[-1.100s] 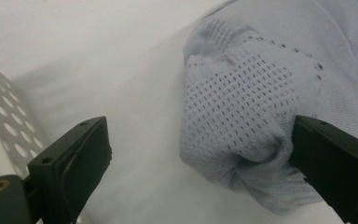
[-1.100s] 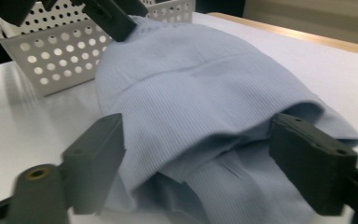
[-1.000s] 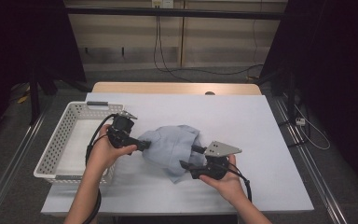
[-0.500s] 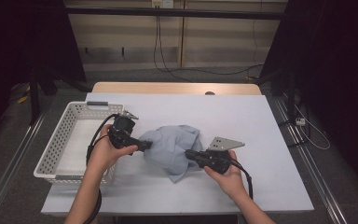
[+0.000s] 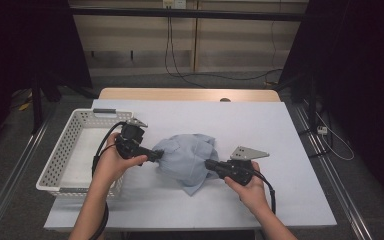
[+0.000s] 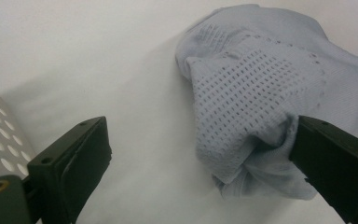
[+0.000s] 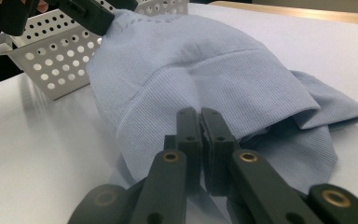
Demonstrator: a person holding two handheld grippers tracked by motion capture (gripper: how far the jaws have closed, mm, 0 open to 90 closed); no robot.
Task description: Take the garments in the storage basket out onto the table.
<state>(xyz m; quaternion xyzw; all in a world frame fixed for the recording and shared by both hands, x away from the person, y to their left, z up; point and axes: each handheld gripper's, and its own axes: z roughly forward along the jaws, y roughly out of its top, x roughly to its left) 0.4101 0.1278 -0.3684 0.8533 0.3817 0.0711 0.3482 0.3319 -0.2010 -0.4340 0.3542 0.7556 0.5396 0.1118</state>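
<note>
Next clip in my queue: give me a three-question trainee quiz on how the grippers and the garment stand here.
1. True or false: the left gripper has its jaws spread wide, one jaw against the light blue garment.
2. How do the right gripper's jaws stand?
A. wide apart above the cloth
B. closed together at the cloth's edge
C. closed on the basket rim
3. Fill in: the white perforated basket sits on the table beside the person's ____ hand.

Key:
1. true
2. B; whether cloth is pinched between the pads cannot be told.
3. left
</note>
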